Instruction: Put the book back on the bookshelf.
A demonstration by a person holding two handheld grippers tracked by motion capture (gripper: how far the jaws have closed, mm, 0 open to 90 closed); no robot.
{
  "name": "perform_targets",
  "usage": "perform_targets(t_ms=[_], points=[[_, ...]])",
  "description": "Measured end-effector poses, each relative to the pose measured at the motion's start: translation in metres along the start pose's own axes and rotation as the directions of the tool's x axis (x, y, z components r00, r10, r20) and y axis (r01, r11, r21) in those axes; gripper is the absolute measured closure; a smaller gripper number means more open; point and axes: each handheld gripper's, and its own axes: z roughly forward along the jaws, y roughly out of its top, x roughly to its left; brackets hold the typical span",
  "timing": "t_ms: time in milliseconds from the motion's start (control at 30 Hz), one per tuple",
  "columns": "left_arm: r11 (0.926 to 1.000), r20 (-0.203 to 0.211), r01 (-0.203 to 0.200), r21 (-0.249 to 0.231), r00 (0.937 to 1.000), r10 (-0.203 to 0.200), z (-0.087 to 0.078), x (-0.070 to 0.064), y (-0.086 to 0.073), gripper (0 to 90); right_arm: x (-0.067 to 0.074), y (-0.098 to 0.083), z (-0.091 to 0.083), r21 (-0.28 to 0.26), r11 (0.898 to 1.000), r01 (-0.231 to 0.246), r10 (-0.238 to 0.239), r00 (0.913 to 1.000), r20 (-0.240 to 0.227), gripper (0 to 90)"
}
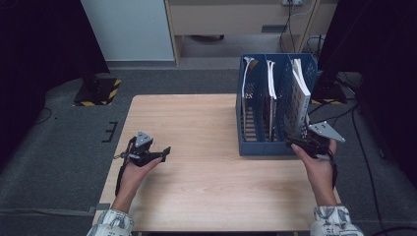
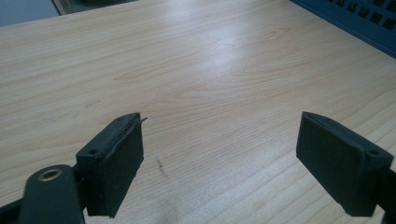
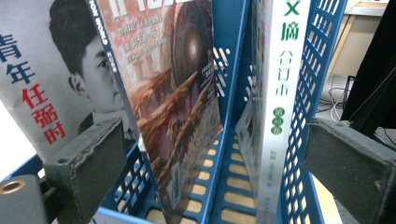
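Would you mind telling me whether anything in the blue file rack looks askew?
Yes: in the blue file rack, the magazine leans across its slot rather than standing upright, while the thick white book beside it stands nearly straight.

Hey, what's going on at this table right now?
A person holds a gripper in each hand at a wooden table. The right gripper, jaws open, is at the front of a blue file rack, facing the thick white-spined book in its right-hand slot beside a magazine. Nothing is gripped yet. The left gripper hovers open over bare tabletop.
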Motion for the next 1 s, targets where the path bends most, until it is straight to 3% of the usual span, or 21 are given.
perform_targets(t_ms=[500,800,1000], points=[[0.9999,0.008,-0.002,0.017,1.0,0.001,0.002,0.0,-0.003,13.9,0.019,-0.014,-0.006,0.036,0.999,-0.004,0.006,0.998,-0.063,3.8],[0.9988,0.001,-0.023,0.044,0.9997,0.023,0.004,-0.002,-0.005,11.1,0.031,-0.023,-0.009,0.063,0.998,0.005,0.002,0.9949,-0.101,3.8],[0.9983,0.006,-0.009,0.058,0.9999,0.008,0.006,-0.001,-0.007,9.0,0.038,-0.025,-0.01,0.078,0.997,0.015,-0.005,0.9922,-0.124,3.8]])
